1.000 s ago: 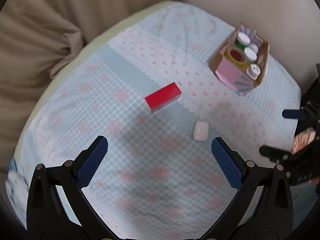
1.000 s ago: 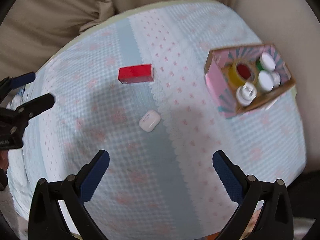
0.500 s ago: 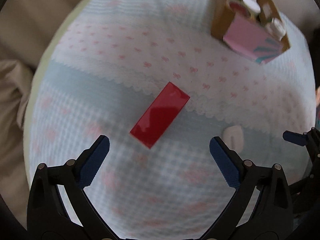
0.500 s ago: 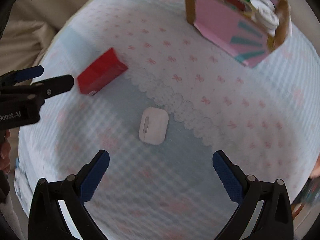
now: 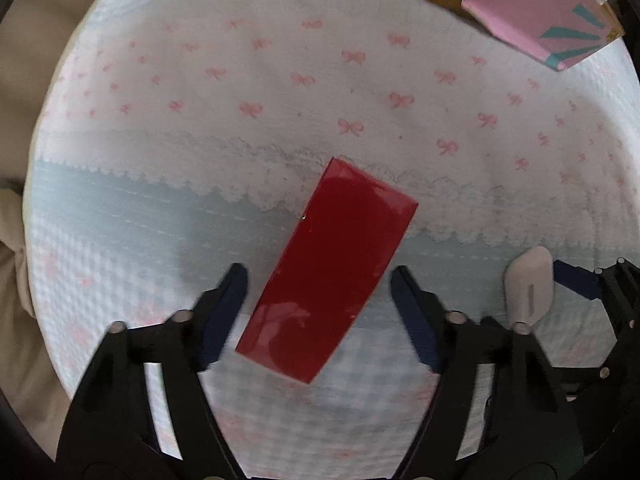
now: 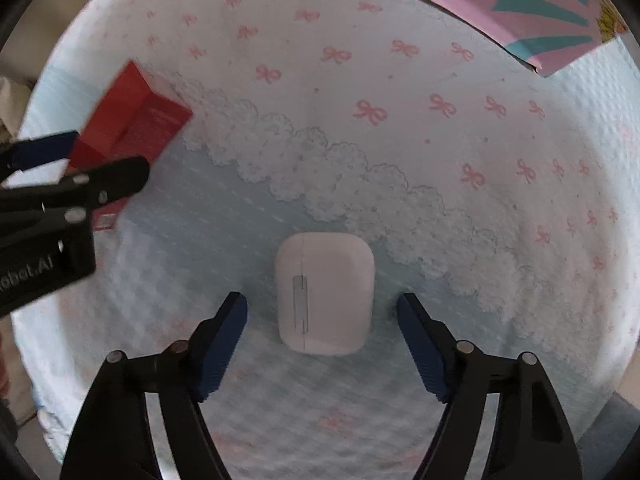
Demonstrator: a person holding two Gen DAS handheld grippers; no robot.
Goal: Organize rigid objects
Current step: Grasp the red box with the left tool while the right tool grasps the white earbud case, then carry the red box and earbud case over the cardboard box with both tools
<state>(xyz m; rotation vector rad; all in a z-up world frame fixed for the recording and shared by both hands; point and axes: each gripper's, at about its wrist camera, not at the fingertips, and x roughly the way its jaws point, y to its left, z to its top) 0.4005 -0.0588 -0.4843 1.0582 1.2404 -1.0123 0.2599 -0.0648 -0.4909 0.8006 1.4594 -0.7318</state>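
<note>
A glossy red box [image 5: 332, 272], long and rectangular, is being straddled by the left gripper [image 5: 318, 286], lying slantwise between its blue ribbed pads. The jaws have just been closing, but a gap is still being shown on both sides, so nothing is being pinched. A smooth white case [image 6: 325, 294] with rounded corners is being bracketed the same way by the right gripper [image 6: 322, 312]; its jaws have also just been closing and are spread clear of it. Both things are being carried by a bench cloth [image 5: 280, 92] of quilted fabric, printed with pink bows and a scalloped lace band. A pink cardboard carton [image 6: 516, 8] is being cut off at the far right. Small print on the red box is too blurred to read; "Robot.AI" is partly seen on the left gripper's body.
</note>
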